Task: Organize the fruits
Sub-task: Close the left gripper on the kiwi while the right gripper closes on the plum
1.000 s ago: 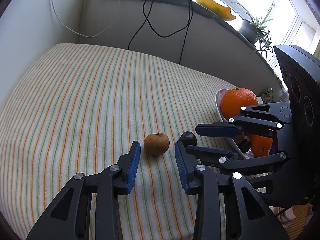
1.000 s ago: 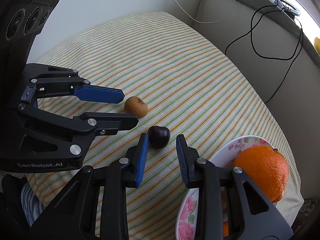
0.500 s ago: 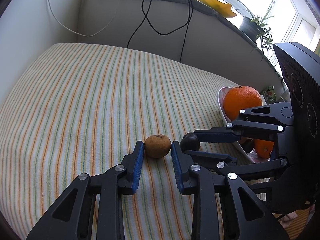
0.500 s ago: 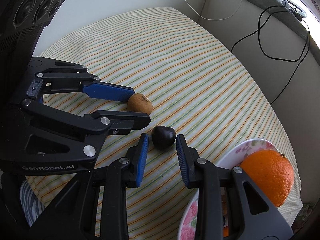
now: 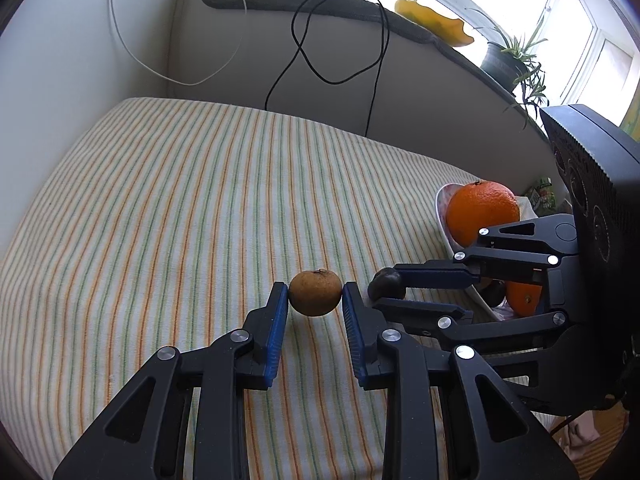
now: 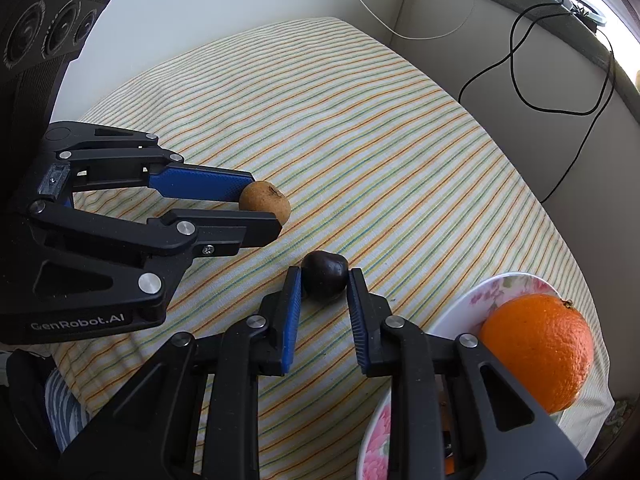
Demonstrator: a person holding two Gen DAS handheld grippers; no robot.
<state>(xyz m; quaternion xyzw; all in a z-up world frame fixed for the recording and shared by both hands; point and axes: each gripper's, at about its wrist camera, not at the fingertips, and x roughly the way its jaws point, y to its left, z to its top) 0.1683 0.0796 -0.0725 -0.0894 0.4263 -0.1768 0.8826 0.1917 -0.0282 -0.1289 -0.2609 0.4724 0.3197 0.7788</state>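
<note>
A small brown fruit (image 5: 315, 292) lies on the striped cloth between the fingertips of my left gripper (image 5: 315, 294), whose blue pads touch both its sides. It also shows in the right wrist view (image 6: 266, 201). A dark, nearly black fruit (image 6: 324, 281) sits between the fingertips of my right gripper (image 6: 323, 280), pads close on both sides. It also shows in the left wrist view (image 5: 385, 283). A flowered plate (image 6: 460, 308) at the right holds a big orange (image 6: 538, 346) and a second orange (image 5: 522, 298).
The striped cloth (image 5: 180, 208) covers a raised surface that drops off at its edges. A grey padded ledge (image 5: 400, 92) with hanging black and white cables runs behind it. A potted plant (image 5: 508, 60) and a yellow dish (image 5: 436, 22) stand on the windowsill.
Both grippers moved forward and narrowed. The brown fruit now sits between the left fingertips and the dark fruit between the right fingertips; before, both lay ahead of the open fingers.
</note>
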